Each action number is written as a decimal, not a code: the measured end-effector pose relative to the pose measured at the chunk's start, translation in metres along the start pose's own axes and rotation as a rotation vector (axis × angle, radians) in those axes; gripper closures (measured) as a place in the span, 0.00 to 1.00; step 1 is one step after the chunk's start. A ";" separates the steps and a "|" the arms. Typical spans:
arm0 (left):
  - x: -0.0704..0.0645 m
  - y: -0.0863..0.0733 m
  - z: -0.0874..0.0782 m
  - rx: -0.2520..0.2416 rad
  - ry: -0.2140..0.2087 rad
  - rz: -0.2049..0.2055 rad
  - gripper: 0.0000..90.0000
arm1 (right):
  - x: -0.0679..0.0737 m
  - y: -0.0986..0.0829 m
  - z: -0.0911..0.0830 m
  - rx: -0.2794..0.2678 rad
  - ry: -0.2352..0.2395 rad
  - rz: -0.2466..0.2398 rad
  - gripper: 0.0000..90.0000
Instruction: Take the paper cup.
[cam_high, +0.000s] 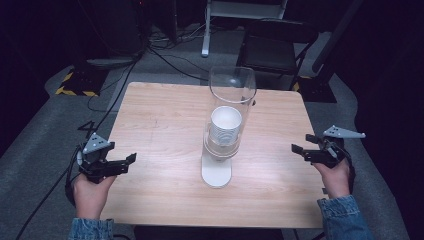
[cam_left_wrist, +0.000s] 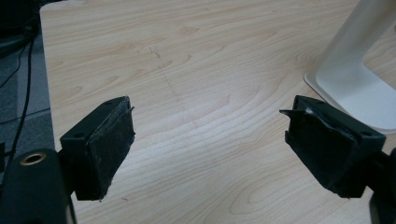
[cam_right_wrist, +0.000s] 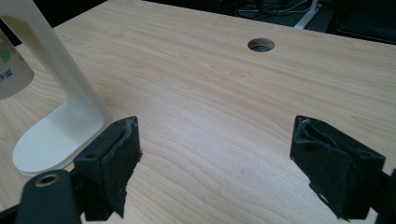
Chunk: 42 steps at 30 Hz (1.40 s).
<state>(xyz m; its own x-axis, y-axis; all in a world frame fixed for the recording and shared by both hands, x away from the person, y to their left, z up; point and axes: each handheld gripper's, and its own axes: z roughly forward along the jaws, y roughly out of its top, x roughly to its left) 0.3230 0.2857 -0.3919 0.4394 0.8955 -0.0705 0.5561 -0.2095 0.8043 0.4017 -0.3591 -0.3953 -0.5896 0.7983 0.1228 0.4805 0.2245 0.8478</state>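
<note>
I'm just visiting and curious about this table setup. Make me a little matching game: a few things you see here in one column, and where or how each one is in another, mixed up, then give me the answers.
Things:
1. stack of paper cups
2. white stand base
3. left hand-held gripper
4. round hole in the tabletop

Places or states:
A. flat on the wood near the table's middle
B. open, at the table's left edge
C. inside the clear tube of the dispenser
D. near the far edge of the table, nothing in it

Pairs: 1-C, 2-A, 3-B, 4-D
</note>
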 end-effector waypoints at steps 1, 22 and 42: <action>0.000 0.000 0.000 -0.002 0.000 -0.004 0.17 | 0.000 0.000 0.000 -0.001 0.001 0.000 0.19; 0.000 0.001 -0.003 -0.010 -0.016 0.001 0.17 | 0.001 0.002 0.003 0.009 0.023 -0.009 0.18; -0.001 0.001 0.000 0.002 -0.031 0.002 0.17 | 0.055 0.027 0.020 0.012 0.155 -0.129 0.17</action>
<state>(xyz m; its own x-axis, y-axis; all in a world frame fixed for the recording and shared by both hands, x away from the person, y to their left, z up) 0.3230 0.2848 -0.3909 0.4617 0.8828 -0.0871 0.5570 -0.2120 0.8030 0.3954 -0.2977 -0.3764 -0.7388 0.6676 0.0924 0.4019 0.3263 0.8556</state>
